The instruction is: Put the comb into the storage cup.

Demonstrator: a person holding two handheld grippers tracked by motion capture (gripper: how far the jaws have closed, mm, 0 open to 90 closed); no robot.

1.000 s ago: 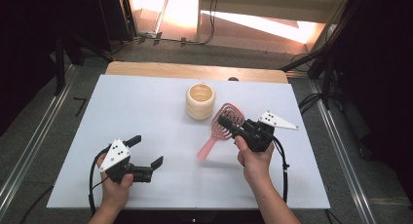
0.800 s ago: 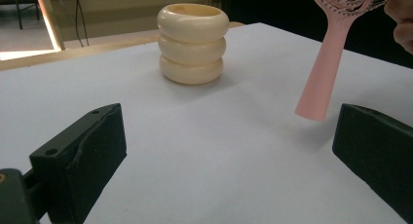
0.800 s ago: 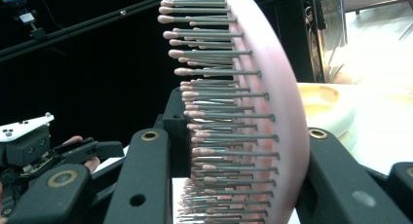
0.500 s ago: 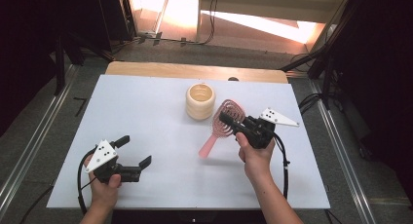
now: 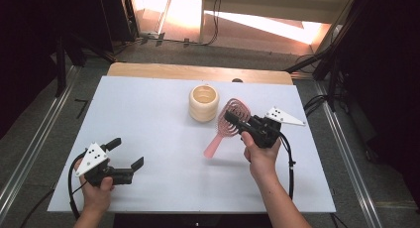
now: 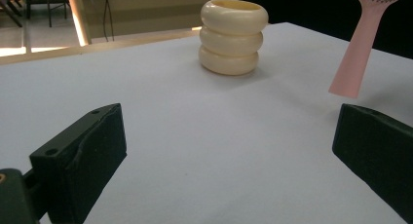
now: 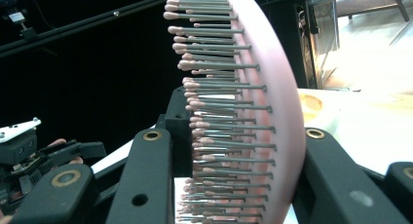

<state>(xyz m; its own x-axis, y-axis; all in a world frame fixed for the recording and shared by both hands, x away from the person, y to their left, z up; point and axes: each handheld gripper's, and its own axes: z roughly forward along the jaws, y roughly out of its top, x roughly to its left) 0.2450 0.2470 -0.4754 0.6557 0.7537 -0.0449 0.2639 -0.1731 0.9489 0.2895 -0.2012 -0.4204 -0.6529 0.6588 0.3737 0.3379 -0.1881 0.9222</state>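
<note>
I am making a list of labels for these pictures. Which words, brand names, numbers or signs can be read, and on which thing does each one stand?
None can be read. The cream cup, the pink hairbrush, the white table and both grippers, left and right, carry no visible print.

A pink hairbrush [image 5: 229, 123] with grey, pink-tipped bristles, a cream ribbed cup [image 5: 203, 102], a white table [image 5: 163, 119], and black grippers.

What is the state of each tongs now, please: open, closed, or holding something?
Left tongs: open, holding nothing, low over the white table.
Right tongs: closed on the head of the pink hairbrush, its handle hanging down towards the table.
</note>
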